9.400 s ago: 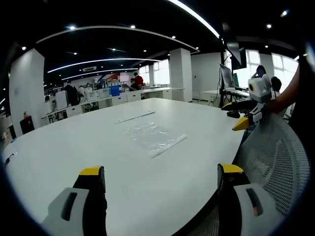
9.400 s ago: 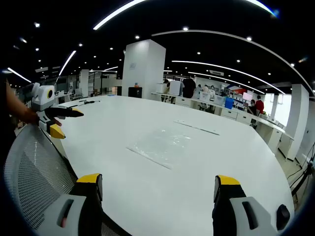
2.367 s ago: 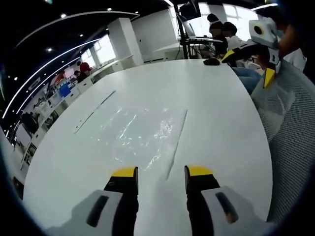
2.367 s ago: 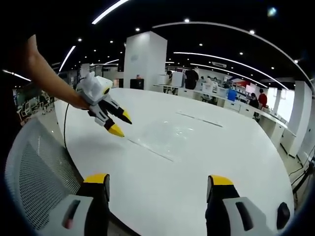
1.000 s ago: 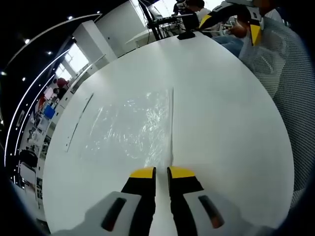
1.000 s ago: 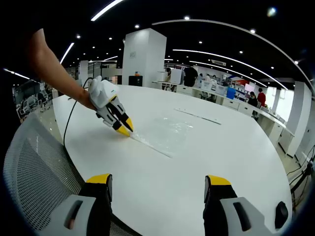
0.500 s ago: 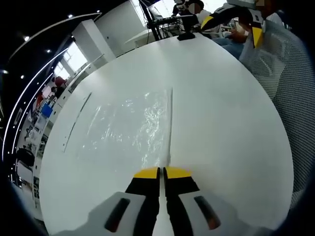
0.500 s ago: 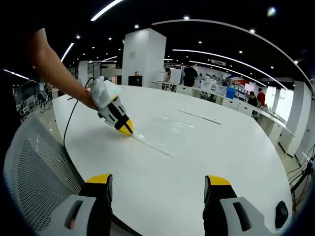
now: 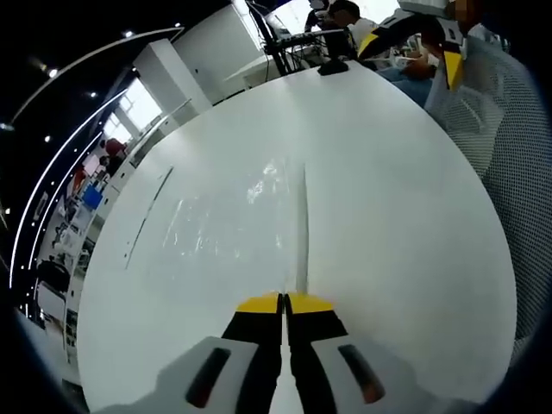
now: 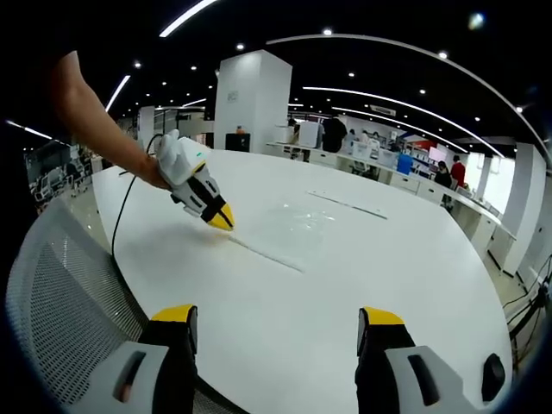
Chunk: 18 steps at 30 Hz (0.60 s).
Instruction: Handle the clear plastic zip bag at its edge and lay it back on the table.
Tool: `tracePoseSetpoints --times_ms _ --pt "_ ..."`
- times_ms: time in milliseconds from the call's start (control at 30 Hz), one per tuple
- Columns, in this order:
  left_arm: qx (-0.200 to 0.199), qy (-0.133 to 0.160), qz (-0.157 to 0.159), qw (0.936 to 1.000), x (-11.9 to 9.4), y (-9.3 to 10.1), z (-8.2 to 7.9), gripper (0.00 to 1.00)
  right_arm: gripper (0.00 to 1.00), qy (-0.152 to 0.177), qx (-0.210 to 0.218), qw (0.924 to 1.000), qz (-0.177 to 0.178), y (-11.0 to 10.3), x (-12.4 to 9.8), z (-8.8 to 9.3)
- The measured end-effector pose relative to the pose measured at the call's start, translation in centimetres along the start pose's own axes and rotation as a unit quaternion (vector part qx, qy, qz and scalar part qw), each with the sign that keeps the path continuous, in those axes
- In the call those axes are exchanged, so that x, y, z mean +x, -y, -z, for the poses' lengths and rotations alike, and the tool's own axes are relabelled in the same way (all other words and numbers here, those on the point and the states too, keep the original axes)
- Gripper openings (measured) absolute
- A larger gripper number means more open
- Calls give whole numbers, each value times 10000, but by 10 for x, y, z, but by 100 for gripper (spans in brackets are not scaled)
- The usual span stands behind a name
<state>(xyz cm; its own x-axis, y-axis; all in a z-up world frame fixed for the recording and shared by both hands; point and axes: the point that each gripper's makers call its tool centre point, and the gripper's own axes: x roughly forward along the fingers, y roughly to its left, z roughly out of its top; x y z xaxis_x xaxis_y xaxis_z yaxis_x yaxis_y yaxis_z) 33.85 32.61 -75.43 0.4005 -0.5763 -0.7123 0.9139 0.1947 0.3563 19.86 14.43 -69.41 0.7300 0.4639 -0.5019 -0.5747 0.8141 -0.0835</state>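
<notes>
Left gripper view: I see my left gripper (image 9: 283, 303) with its yellow tips pressed together on the near end of the zip bag (image 9: 259, 220), pinching the zip edge (image 9: 301, 233), which runs straight away from the fingers
Right gripper view: I see my right gripper (image 10: 274, 318) with its jaws spread wide and nothing between them, held above the near rim of the white table (image 10: 362, 285); the left gripper (image 10: 221, 218) shows ahead and to the left of my fingers, tips closed at the bag's corner
Bag position: the zip bag (image 10: 289, 228) lies mostly flat on the table ahead of both pairs of fingers; its gripped corner looks raised just off the surface, though I cannot be sure
One view against the other: from the left gripper view I get the bag's length along the strip, and the right gripper (image 9: 405, 30) far off at the top right beside a mesh chair back (image 9: 500, 129); from the right gripper view I get the pinch from the side, a hand (image 10: 151, 172) on the gripper and a thin strip (image 10: 345, 204) lying beyond the bag
Change from half a second ago: the closed tips sit a little higher over the table, and the bag's crinkled sheen has thinned out
Writing: none I can read
</notes>
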Motion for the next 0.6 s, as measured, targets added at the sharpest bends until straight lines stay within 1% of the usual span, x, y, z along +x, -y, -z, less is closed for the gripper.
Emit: tracePoseSetpoints --times_ms 100,233,267,367,600 --pt "-10 42 -28 10000 -3 -2 -1 0 75 14 3 10000 4 0 0 -1" --pt "-115 112 -4 9999 -7 -2 -3 0 75 25 -8 10000 -4 -1 0 -2" --pt "-194 144 13 9997 -8 -2 -5 0 75 30 -8 10000 -3 -1 0 -2" --pt "-221 159 38 9996 -12 -1 -10 0 75 45 -13 10000 5 0 0 -2" --pt "-319 173 145 9992 -17 3 -14 0 76 53 -16 10000 1 0 0 -2"
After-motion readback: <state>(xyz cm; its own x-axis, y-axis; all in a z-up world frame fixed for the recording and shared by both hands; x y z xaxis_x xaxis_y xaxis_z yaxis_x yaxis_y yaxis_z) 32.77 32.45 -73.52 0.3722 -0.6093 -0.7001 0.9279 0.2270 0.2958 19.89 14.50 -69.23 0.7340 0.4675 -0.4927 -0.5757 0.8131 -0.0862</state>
